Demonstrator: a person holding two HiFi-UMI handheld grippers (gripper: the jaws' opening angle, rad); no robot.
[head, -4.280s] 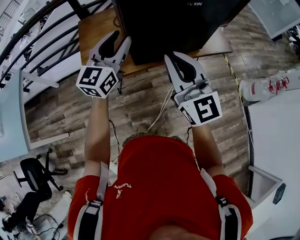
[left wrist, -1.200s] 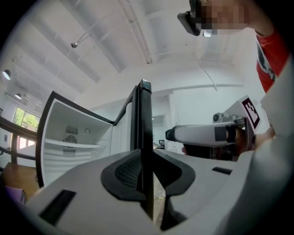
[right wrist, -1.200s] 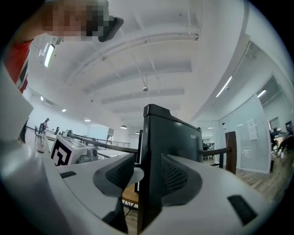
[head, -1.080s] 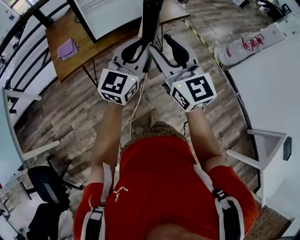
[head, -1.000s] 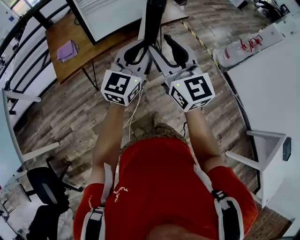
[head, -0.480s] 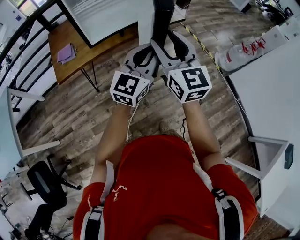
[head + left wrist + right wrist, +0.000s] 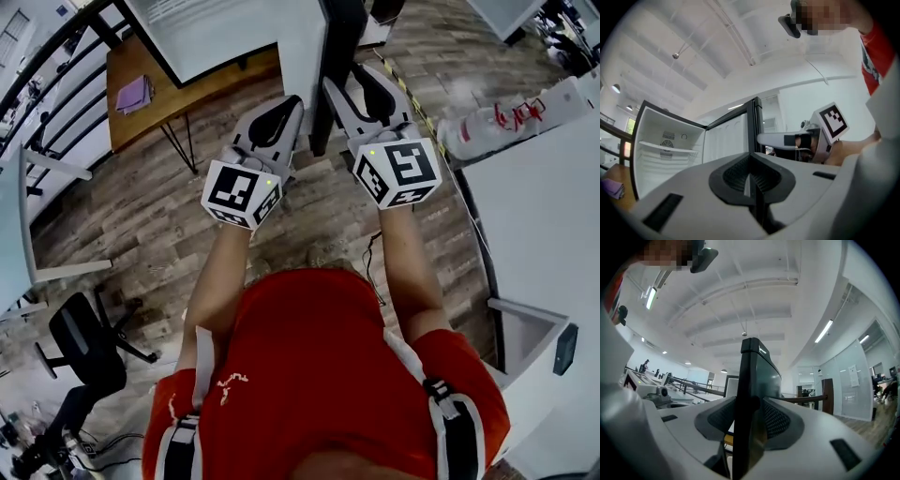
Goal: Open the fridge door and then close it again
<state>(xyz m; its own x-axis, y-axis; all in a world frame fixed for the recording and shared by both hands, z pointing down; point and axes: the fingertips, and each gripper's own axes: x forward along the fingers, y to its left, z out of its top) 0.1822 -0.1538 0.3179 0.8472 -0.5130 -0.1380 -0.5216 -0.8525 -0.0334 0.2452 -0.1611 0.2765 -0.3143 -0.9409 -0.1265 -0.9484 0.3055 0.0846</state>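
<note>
The right gripper (image 7: 352, 84) has its wide jaws closing on the edge of the fridge door (image 7: 337, 47), which stands open at 12 o'clock. The left gripper (image 7: 292, 105) is pinched together and empty at the door's 9 o'clock, with the fridge cabinet (image 7: 216, 33) and a wooden table (image 7: 187, 80) beyond at 10. Half a second earlier it hugged the door, jaws partly apart.

My right gripper (image 7: 750, 427) is matt pale-grey plastic. Its ribbed black pads (image 7: 777, 420) are closing on the smooth, glossy black fridge door (image 7: 757, 371). Smooth white plastic lines the fridge interior (image 7: 665, 150). The floor (image 7: 141, 216) is matt, grainy wood plank.
</note>
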